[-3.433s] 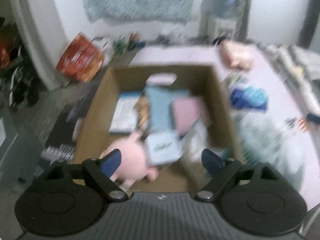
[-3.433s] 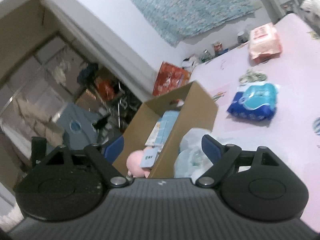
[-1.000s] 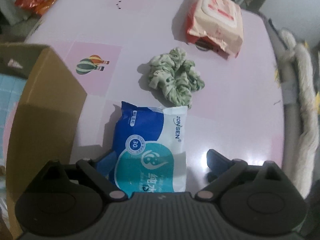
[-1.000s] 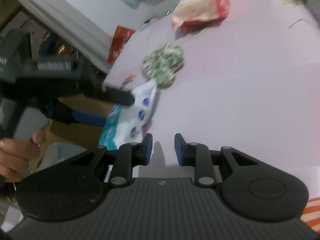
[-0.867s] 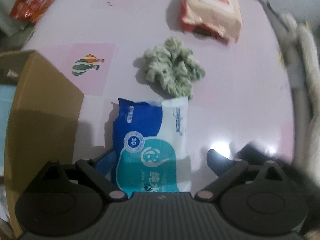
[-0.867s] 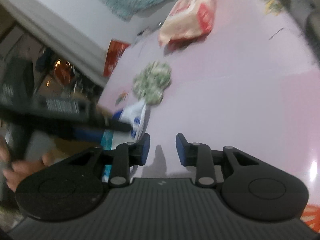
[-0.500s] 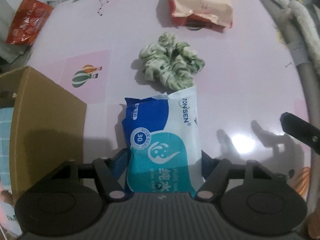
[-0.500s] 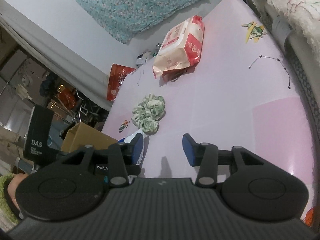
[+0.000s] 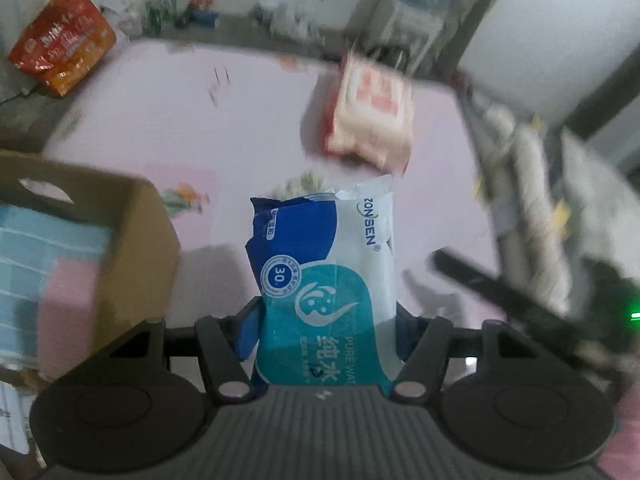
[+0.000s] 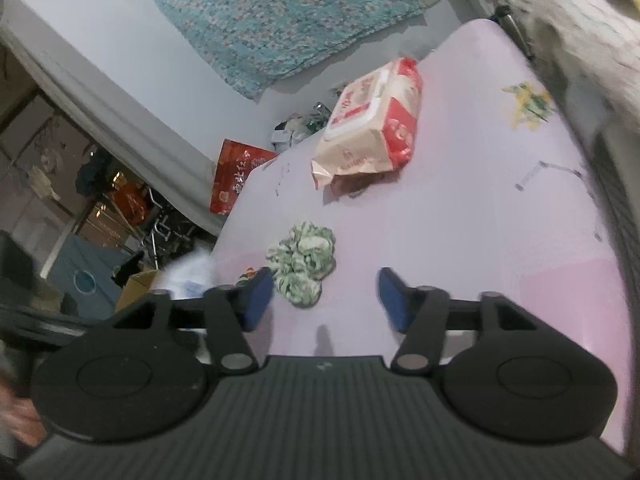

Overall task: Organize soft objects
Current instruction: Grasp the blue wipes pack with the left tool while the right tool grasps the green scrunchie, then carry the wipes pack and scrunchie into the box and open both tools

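Left wrist view: one left gripper [image 9: 325, 330], fingers clenched on one blue wipes pack [image 9: 326, 276] at frame centre, lifted above the pink bench [image 9: 248, 120]. One cardboard box [image 9: 132, 248] sits at left. One pink-red pack [image 9: 370, 114] lies upper right, blurred. A green scrunchie [image 9: 304, 182] peeks from behind the held pack, mostly hidden.

Right wrist view: one right gripper [image 10: 326, 298], fingers spread, empty, over the bench [image 10: 480, 216]. One scrunchie [image 10: 303, 262] lies centre, one pink-red pack [image 10: 372, 120] above it. A teal cloth [image 10: 288, 12] hangs on the wall. The box [image 10: 138, 286] is barely visible at lower left.
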A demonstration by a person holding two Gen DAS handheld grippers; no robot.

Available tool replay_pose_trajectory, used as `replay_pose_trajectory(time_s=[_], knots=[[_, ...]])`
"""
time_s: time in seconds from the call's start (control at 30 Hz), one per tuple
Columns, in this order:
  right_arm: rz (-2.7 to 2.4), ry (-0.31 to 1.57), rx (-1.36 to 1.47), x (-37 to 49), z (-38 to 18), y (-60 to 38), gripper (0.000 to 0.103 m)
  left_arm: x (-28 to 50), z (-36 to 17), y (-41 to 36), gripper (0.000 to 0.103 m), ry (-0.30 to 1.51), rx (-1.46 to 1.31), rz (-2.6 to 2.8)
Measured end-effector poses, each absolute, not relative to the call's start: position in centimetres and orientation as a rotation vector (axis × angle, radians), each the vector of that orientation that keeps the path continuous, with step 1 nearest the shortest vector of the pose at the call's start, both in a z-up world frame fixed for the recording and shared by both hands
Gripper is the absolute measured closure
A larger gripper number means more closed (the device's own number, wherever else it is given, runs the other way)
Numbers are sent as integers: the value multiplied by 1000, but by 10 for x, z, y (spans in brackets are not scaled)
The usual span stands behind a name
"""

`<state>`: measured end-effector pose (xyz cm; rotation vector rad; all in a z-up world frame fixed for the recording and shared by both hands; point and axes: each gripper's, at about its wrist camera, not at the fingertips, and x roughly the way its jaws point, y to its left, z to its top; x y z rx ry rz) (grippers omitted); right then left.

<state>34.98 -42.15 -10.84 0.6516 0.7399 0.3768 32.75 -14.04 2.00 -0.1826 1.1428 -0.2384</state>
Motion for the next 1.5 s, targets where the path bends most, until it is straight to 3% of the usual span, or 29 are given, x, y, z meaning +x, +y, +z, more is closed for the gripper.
replay_pose_trajectory(time_s=[0.07, 0.5, 0.53, 0.6, 0.7, 0.73, 0.87, 1.07, 1.3, 1.5], knots=[[392, 741, 617, 366, -111, -409, 17, 322, 41, -126, 40, 1094, -220, -229], [422, 833, 203, 441, -131, -294, 20, 244, 134, -12, 40, 867, -371, -127], [407, 837, 159, 440, -130, -288, 25, 237, 140, -3, 40, 851, -377, -115], [372, 848, 82, 436, -126, -281, 52, 220, 149, 16, 40, 816, -391, -79], [352, 880, 80, 431, -121, -284, 72, 190, 157, 47, 40, 772, -414, -23], [359, 894, 109, 430, -121, -289, 73, 181, 156, 56, 40, 765, -425, -7], [364, 912, 272, 417, -113, -318, 79, 148, 139, 94, 40, 773, -502, 29], [396, 786, 412, 358, -51, -358, 79, 129, 81, 131, 40, 899, -597, 28], [409, 654, 492, 279, 21, -389, 79, 119, 20, 138, 40, 1057, -624, 29], [428, 612, 525, 227, 43, -394, 77, 112, -13, 133, 37, 1151, -618, 102]])
